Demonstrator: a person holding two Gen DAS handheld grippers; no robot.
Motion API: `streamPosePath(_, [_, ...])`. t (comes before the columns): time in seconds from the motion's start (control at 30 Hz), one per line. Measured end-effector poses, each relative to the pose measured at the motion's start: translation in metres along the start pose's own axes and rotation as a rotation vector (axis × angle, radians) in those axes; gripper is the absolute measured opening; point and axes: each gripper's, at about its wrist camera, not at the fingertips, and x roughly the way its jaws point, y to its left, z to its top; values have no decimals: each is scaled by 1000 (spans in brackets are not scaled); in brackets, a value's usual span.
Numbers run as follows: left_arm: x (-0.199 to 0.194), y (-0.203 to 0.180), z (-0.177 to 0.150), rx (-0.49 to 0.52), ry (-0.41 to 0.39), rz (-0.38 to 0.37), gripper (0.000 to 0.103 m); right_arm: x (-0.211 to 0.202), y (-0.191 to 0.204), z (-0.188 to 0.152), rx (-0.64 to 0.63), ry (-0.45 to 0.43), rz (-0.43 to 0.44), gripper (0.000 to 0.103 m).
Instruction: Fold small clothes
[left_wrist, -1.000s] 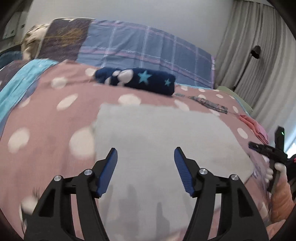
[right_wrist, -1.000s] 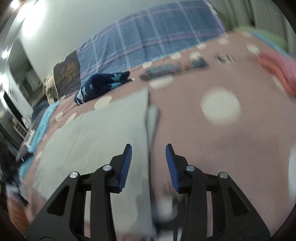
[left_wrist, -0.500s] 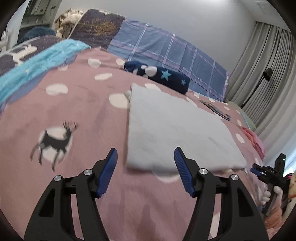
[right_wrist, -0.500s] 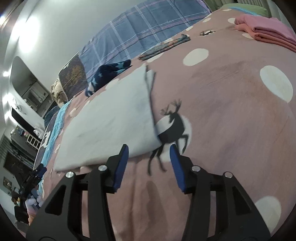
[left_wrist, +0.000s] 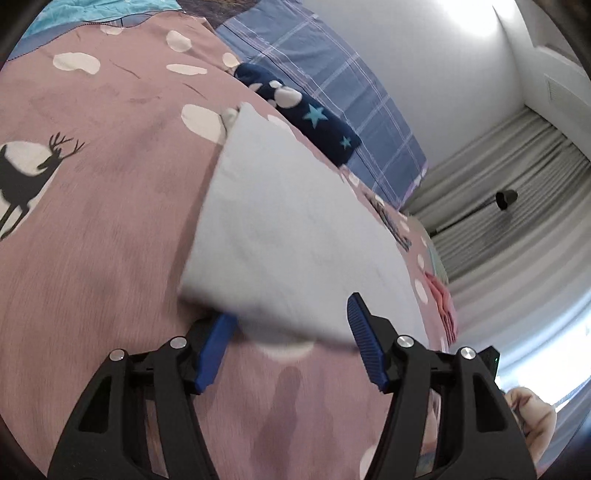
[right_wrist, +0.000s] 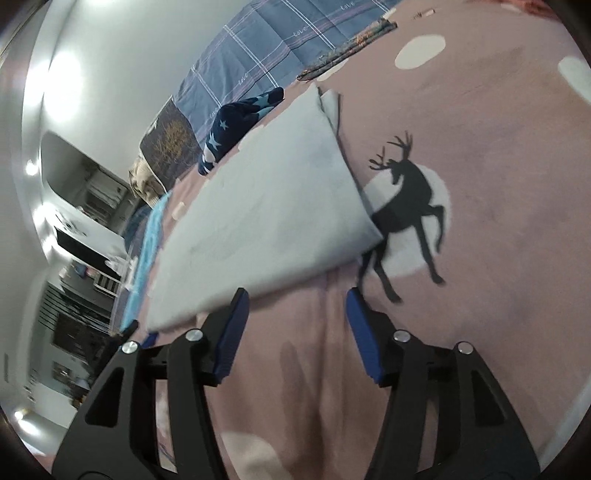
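A flat light grey garment (left_wrist: 295, 229) (right_wrist: 266, 206) lies spread on a pink blanket (left_wrist: 103, 206) printed with white dots and black deer. My left gripper (left_wrist: 290, 310) is at the garment's near edge, jaws closing. The edge lies between them and covers the tip of the left finger; the pads do not press on it. My right gripper (right_wrist: 297, 295) is at the garment's other near corner, jaws opening. Its left finger touches the cloth's edge, and only blanket shows in the gap.
A navy garment with stars (left_wrist: 306, 114) (right_wrist: 236, 122) lies just beyond the grey one, before a blue plaid quilt (left_wrist: 332, 85). Folded pink clothes (left_wrist: 443, 299) sit at the right edge near grey curtains (left_wrist: 517, 206). A dark patterned strip (right_wrist: 347, 51) lies further back.
Both grippers dropped from above the garment's middle to its near edge. The left one rolled and narrowed its jaws around the edge. The right one's jaws widened.
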Motion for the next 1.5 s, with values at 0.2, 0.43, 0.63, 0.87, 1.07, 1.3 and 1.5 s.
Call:
streamPosePath(0.2, [14, 14, 15, -103, 5, 9, 12, 16, -7, 18, 114, -49, 3, 51])
streamPosePath(0.43, [-4, -6, 29, -26, -65, -38, 1, 15, -1, 35, 120, -146, -4, 2])
streamPosePath(0.63, [-38, -53, 24, 109, -52, -27, 2, -48, 41, 41, -25, -261, -34, 2])
streamPosePath(0.87, [-20, -14, -37, 73, 88, 91, 2, -28, -25, -3, 95, -82, -186, 2])
streamPosePath(1.07, [-29, -18, -33, 127, 70, 130, 10, -41, -15, 2, 8, -116, -313, 35])
streamPosePath(1.3, [-45, -13, -24, 139, 4, 209, 26, -68, 16, -8, -203, -302, -605, 77])
streamPosePath(1.5, [-60, 6, -15, 114, -50, 282, 36, -46, 76, -23, -440, -370, -592, 78])
